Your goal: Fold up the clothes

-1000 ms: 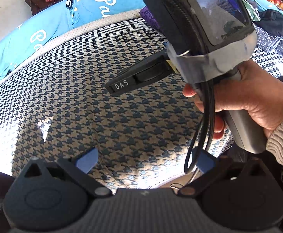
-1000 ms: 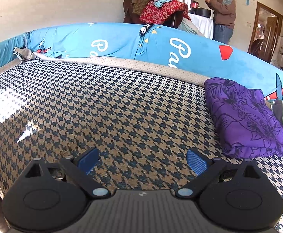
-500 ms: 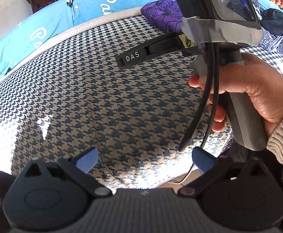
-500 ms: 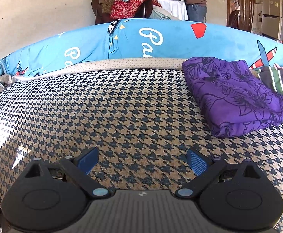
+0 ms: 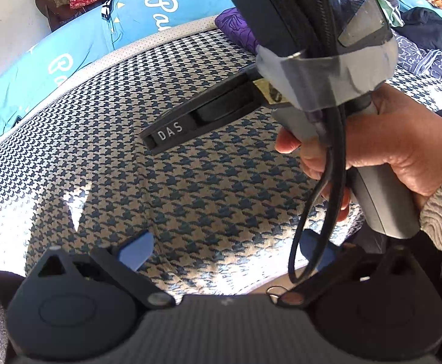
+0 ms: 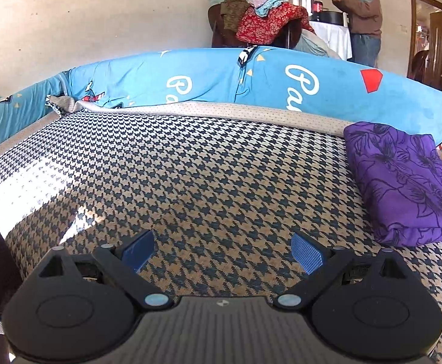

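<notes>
Purple folded garment (image 6: 403,182) lies on the houndstooth bed (image 6: 190,166); left gripper (image 5: 224,247) and right gripper (image 6: 222,248) gape empty.

Bed cover (image 6: 209,163): navy-beige houndstooth; folded garment (image 6: 403,182): purple, dark floral outline; bolster (image 6: 281,82): sky blue, white lettering

1. A pale, scuffed wall (image 6: 105,15) fills the upper left of the right wrist view
2. Wooden doorways (image 6: 430,39) stand at the upper right
3. A chair (image 6: 221,30) at top centre is heaped with cloth
4. Sunlight (image 6: 24,182) falls on the houndstooth bed cover (image 6: 205,182) at left
</notes>
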